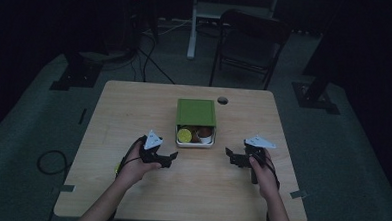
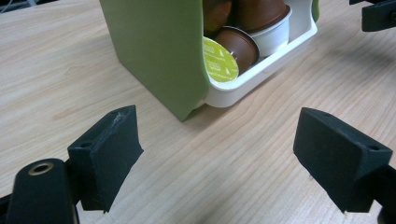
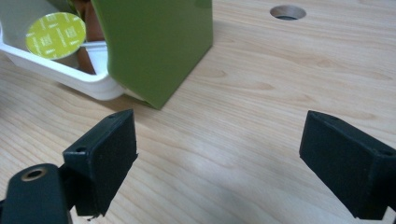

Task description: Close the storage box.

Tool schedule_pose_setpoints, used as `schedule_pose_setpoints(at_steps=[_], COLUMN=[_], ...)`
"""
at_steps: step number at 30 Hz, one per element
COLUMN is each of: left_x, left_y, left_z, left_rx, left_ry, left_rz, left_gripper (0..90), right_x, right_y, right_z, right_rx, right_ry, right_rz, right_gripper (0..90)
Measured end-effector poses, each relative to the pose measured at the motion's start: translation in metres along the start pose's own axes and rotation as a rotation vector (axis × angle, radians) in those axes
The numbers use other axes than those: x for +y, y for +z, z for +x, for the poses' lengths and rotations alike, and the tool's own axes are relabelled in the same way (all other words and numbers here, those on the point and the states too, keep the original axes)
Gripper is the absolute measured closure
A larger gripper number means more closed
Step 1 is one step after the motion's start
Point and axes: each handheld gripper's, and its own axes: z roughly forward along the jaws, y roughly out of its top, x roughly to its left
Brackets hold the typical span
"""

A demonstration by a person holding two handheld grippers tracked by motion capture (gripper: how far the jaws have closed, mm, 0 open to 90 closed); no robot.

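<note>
My jaws are matt black plastic blocks, faintly grainy, one scuffed pale along its top edge at the lower left of the left gripper view. Below them the pale wooden table [image 2: 261, 154] shows fine straight grain under a smooth, low-sheen finish. The green plastic sleeve of the box [image 2: 159, 51] looks smooth and satin. Its white plastic drawer [image 2: 243, 86] is glossier. Inside it, the brown plastic coffee capsules [image 2: 243, 44] shine, and one carries a yellow-green printed foil lid [image 2: 219, 60].
</note>
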Motion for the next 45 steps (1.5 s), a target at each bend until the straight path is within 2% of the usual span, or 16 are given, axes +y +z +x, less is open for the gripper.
schedule_pose_setpoints(at_steps=[6, 10, 18, 23, 30, 36, 43, 45], left_x=[-0.005, -0.006, -0.012, -0.017, -0.022, -0.025, -0.032, -0.035], left_y=[0.000, 0.000, -0.003, -0.001, -0.002, -0.006, -0.007, -0.007], left_z=[-0.007, -0.011, -0.021, -0.026, -0.031, -0.035, -0.038, -0.038], left_rx=[-0.017, -0.026, -0.002, 0.002, 0.017, 0.046, 0.061, 0.071], left_ry=[0.000, -0.031, -0.046, -0.052, -0.081, -0.093, -0.118, -0.115], left_rz=[0.009, 0.027, 0.061, 0.066, 0.089, 0.114, 0.146, 0.148], left_gripper=[15.1, 15.1, 15.1, 15.1, 15.1, 15.1, 15.1, 15.1], right_x=[-0.006, -0.011, -0.020, -0.026, -0.034, -0.040, -0.046, -0.048], right_y=[-0.008, -0.012, -0.020, -0.026, -0.034, -0.041, -0.045, -0.046], right_z=[-0.007, -0.012, -0.023, -0.030, -0.042, -0.052, -0.059, -0.061], right_rx=[-0.031, -0.052, -0.105, -0.138, -0.209, -0.293, -0.348, -0.363], right_ry=[0.001, 0.020, 0.022, 0.032, 0.063, 0.094, 0.124, 0.140], right_rz=[0.004, 0.013, 0.026, 0.036, 0.054, 0.085, 0.116, 0.123], right_gripper=[10.9, 10.9, 10.9, 10.9, 10.9, 10.9, 10.9, 10.9])
